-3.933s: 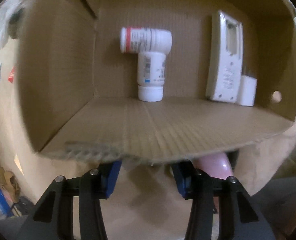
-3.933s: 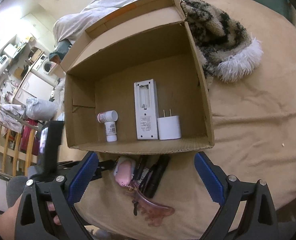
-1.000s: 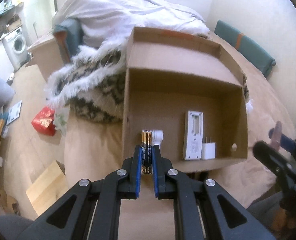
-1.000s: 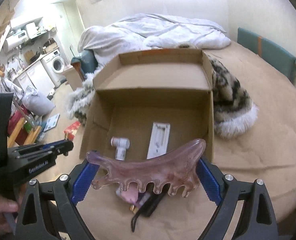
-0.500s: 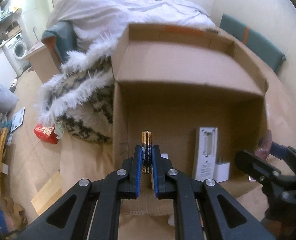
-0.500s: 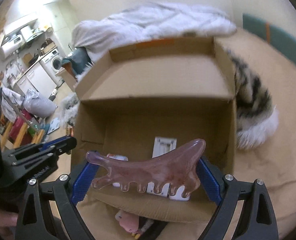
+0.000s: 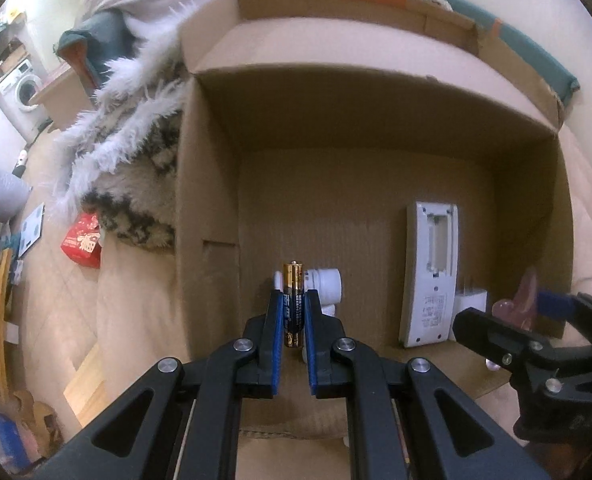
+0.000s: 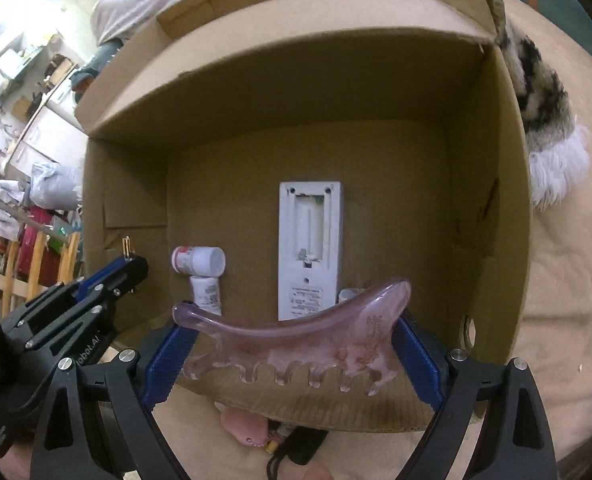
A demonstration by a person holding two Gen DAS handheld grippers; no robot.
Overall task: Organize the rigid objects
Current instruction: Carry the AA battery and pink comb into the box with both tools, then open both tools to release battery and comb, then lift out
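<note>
We see a big open brown cardboard box (image 7: 375, 128) straight ahead of both claws, sitting on a tan cloth surface (image 8: 567, 280). A fluffy black-and-white fur blanket (image 7: 136, 168) lies against the box wall, up and left of the left claw.

Inside the box, a long white plastic remote w/ its battery bay uncovered (image 8: 308, 248) lies flat just beyond the right claw, a small white plug adapter (image 7: 471, 308) touching its right side. Two white cylindrical pill bottles (image 8: 202, 276) sit in a T shape, ahead and left of the right claw, just behind the left claw's tips.

Right claw (image 8: 292, 352) is spread wide and clamps a translucent pink wave-shaped comb w/ stubby teeth (image 8: 296, 340) end to end, held over the box's near edge. Left claw (image 7: 294, 316) is nearly closed, pinching a black-and-gold AA battery (image 7: 293, 300) upright btw its blue pads (image 7: 278, 320), over the box floor's near-left part.
</note>
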